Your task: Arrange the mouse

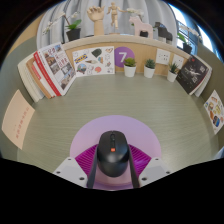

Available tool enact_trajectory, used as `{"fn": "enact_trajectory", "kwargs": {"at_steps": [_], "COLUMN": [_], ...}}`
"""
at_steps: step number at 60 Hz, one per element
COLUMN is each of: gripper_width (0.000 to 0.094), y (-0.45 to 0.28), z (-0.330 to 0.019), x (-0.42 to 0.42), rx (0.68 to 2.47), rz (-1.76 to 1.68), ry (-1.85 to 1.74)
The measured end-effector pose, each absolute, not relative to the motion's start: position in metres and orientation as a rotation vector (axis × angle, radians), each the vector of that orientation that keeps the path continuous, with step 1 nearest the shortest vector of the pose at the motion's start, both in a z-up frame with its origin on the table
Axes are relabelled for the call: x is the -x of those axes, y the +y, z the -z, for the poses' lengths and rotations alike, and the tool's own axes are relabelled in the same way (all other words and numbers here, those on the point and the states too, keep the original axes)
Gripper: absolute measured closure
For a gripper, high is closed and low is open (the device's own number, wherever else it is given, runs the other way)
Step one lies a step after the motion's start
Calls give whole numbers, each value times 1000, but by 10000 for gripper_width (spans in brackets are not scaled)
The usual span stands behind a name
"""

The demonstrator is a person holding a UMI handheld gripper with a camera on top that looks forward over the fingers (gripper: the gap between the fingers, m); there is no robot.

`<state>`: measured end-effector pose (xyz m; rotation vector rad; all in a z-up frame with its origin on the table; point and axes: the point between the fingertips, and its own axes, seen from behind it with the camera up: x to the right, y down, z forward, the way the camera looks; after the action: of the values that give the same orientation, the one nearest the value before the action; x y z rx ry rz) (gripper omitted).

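A black computer mouse [113,153] with an orange mark on its back sits between my gripper's [113,170] two fingers. Both fingers press against its sides, so the gripper is shut on it. The pink pads [83,152] show on either side of the mouse. Below the mouse the green-grey table top [110,100] stretches away; whether the mouse rests on the table or hangs just above it I cannot tell.
Low walls covered with posters and magazines [55,68] ring the table. A purple sign with a 7 [122,56] and small potted plants [130,67] stand at the far edge. Wooden figures [96,17] sit on a shelf behind.
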<state>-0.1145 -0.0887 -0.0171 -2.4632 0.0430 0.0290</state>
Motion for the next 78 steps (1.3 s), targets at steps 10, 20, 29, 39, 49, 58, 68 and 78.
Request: {"fn": "enact_trajectory", "kwargs": {"at_steps": [10,20,29,39,49,58,68,78], "gripper_width": [172,166,161,161,162,162,162,163], "y": [-92,-111,-132,-167,-201,-225,-245,-252], "z": [15,-15,-75,-139,-184,-208,-220,-218], "x": [126,130,139,147,159,173,188,196], "rx": [2496,2502,2424,2346,2285,2254,2233,2234], "rz": [-47,18,34,64,98,96,74,68], "ry": [28,6,41,55,46,47,35,38]}}
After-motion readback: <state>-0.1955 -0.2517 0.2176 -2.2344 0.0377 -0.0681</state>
